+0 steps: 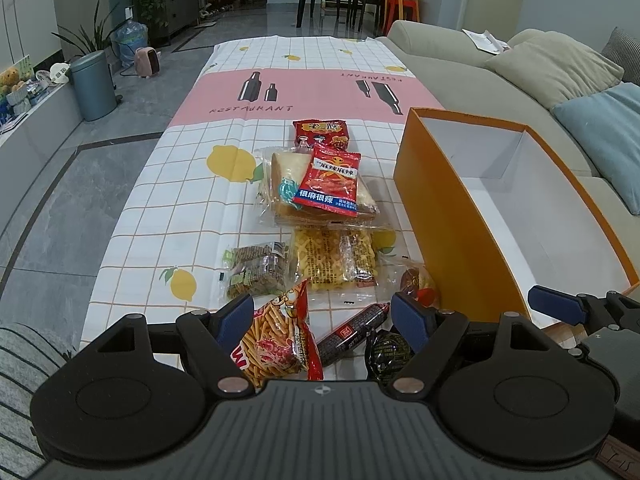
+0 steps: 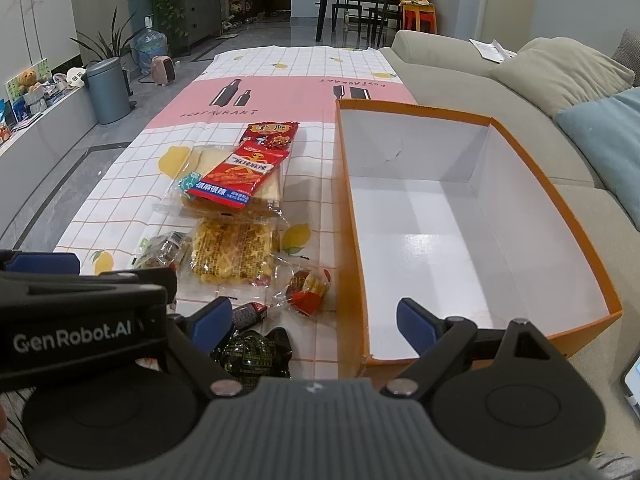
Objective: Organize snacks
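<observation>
Fingers (image 1: 240, 312) of my left gripper (image 1: 326, 314) spread apart around the chip bag (image 1: 280, 340); right gripper (image 2: 316, 320) gapes empty beside the empty box (image 2: 460, 240), which sits near the snacks (image 1: 320, 200) on the counter (image 1: 180, 200).

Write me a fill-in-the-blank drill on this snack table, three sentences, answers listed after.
1. The inside of the orange box holds ____ snacks.
2. The red spicy-strip packet lies on top of the wrapped ____.
3. The left tongs and the right tongs both stand ____, gripping nothing.

Missing words: no; bread; open
</observation>
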Motion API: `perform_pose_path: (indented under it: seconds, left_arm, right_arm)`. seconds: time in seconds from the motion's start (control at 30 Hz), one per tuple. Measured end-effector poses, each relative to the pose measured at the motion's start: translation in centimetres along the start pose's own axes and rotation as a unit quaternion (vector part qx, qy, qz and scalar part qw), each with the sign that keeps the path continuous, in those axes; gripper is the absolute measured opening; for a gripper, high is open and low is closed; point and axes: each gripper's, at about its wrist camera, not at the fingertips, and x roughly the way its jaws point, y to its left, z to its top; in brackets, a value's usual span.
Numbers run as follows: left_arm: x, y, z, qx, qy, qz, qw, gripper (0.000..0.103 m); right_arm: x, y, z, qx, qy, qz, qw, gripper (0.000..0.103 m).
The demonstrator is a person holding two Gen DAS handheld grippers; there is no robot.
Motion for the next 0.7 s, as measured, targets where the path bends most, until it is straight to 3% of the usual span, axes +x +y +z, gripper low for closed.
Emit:
perform_pose_path:
  seconds: [0.7]
  left_arm:
    - [0.43,0.02,-0.16,0.002,0.012,0.001,0.9999,0.092]
  right_arm:
    - [0.6,0.42,-0.06,-0.018,0.008,-0.002,1.0,0.085]
